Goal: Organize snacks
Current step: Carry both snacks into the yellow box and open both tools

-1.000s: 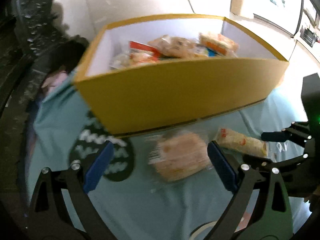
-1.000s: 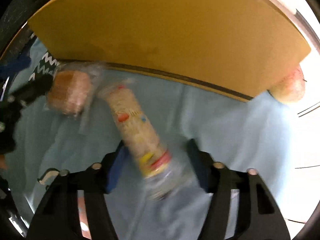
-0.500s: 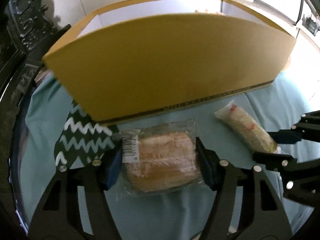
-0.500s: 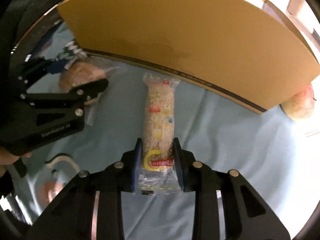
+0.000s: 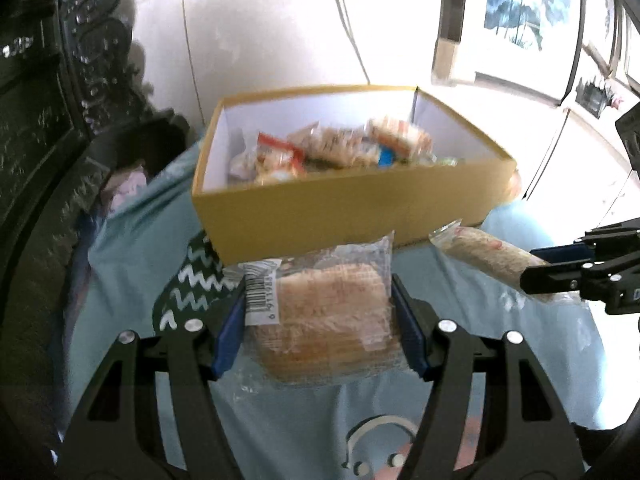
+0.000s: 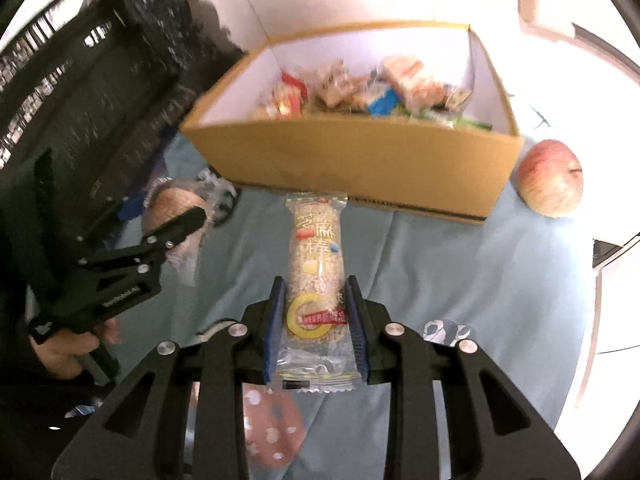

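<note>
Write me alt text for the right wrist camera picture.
The right gripper is shut on a long sesame snack bar in clear wrap, pointing toward an open yellow box full of packaged snacks. An apple lies right of the box on blue cloth; at left, the left gripper holds a wrapped bread.

Left gripper (image 5: 318,320) angled downward, jaws clamped on both sides of a wrapped bread pack (image 5: 328,320), lifted clear of the cloth. Right gripper (image 6: 316,320) angled downward, jaws pinched narrow on the tail end of a sesame snack bar (image 6: 316,272). Person's left hand (image 6: 66,350) wraps the left gripper's handle, dark sleeve above.
</note>
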A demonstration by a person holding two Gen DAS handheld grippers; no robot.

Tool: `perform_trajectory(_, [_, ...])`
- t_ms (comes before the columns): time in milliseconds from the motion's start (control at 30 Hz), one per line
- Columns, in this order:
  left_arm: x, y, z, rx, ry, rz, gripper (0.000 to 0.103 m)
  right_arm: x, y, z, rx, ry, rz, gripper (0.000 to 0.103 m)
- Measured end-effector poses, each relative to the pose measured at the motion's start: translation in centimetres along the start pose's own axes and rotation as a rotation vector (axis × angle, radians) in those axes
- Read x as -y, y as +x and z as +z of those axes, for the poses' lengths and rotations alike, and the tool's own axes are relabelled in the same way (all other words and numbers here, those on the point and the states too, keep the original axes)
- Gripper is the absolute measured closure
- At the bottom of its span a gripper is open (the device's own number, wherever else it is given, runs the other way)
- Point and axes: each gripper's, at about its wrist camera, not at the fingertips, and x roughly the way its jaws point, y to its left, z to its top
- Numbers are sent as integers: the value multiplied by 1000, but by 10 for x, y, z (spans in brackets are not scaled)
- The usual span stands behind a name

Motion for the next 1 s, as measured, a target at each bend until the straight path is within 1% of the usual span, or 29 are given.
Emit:
perform_trajectory(67, [3, -11, 15, 37, -2, -8, 37, -1, -22, 2, 41, 3, 6, 73])
perform_trajectory(200, [9, -29, 44, 92, 12, -19, 37, -4, -61, 31, 144, 0, 7, 73])
perform_trajectory(267, [9, -33, 59, 116, 12, -19, 37, -5, -76, 47, 190, -8, -7, 73])
perform_trajectory(333, [8, -32, 75, 132, 15, -6, 36, -5, -81, 62, 196, -33, -34, 73])
perform_trajectory(367, [6, -29, 81, 129, 17, 6, 36, -3, -75, 68, 152, -47, -46, 73])
perform_trajectory(400, [4, -27, 85, 123, 12, 14, 36, -1, -63, 70, 87, -54, -42, 73])
perform_trajectory(467, [0, -24, 85, 111, -2, 15, 36, 0, -36, 59, -11, -86, -84, 66])
perform_trajectory(500, [-2, -22, 82, 104, -8, 13, 36, 0, -22, 48, -48, -103, -104, 55])
perform_trajectory(533, [-3, -19, 77, 94, -15, 12, 36, -1, -7, 36, -81, -115, -125, 40])
perform_trajectory(567, [-6, -15, 72, 82, -24, 9, 36, -2, 11, 19, -121, -120, -156, 37])
perform_trajectory(600, [-8, -11, 66, 67, -35, 7, 36, -3, 31, 2, -168, -114, -192, 37])
perform_trajectory(667, [-12, -4, 52, 34, -55, 3, 36, -2, 62, -26, -222, -89, -269, 37])
perform_trajectory(700, [-13, -1, 46, 22, -60, 4, 36, -4, 77, -39, -242, -87, -327, 37])
perform_trajectory(733, [-14, 1, 39, 8, -65, 4, 36, -5, 84, -45, -244, -86, -348, 29])
perform_trajectory(767, [-15, 3, 34, -3, -67, 4, 36, -8, 88, -51, -210, -72, -330, 22])
perform_trajectory(800, [-16, 4, 29, -16, -68, 6, 36, -9, 93, -55, -206, -70, -357, 12])
perform_trajectory(867, [-18, 5, 22, -27, -74, 7, 36, -8, 111, -65, -273, -73, -368, 9])
perform_trajectory(900, [-19, 5, 20, -31, -76, 9, 36, -5, 107, -66, -244, -62, -350, 10])
perform_trajectory(933, [-21, 4, 17, -33, -80, 10, 36, -4, 106, -65, -249, -70, -340, 16])
perform_trajectory(967, [-22, 4, 14, -35, -84, 10, 36, -8, 100, -63, -233, -112, -318, 29])
perform_trajectory(1000, [-23, 3, 12, -36, -87, 10, 36, -12, 94, -59, -223, -143, -304, 74])
